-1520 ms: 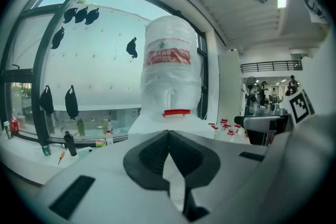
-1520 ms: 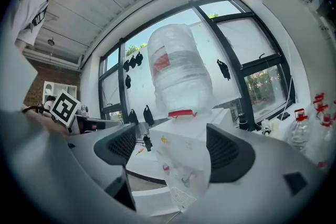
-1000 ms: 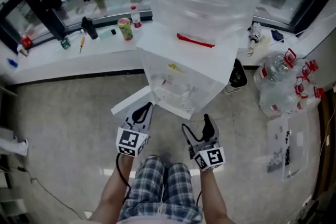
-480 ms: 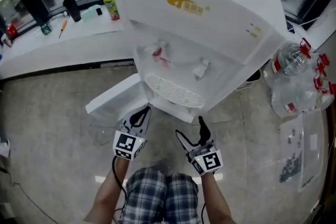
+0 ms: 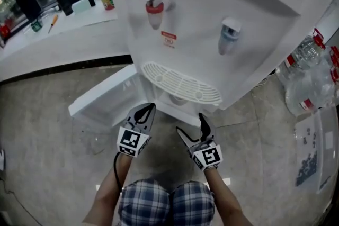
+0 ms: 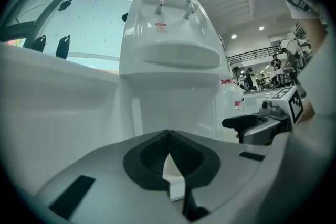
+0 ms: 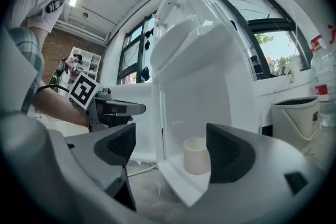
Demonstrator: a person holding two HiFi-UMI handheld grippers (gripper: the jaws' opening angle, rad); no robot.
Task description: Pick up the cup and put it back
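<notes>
Head view: two grippers low in front of an open water dispenser

Person standing, looking down at a white water dispenser. Red tap on the left, blue tap on the right, drip grille under them. Lower cabinet door swung open to the left. Water jugs on the floor at the right.

Left gripper held just below the door edge. In its own view the jaws are pressed together with nothing between them.

Right gripper beside it, jaws spread wide. Right gripper view: a pale cup stands upright on the shelf inside the lower cabinet. It is framed between the two pads but lies beyond them, and neither pad touches it.
</notes>
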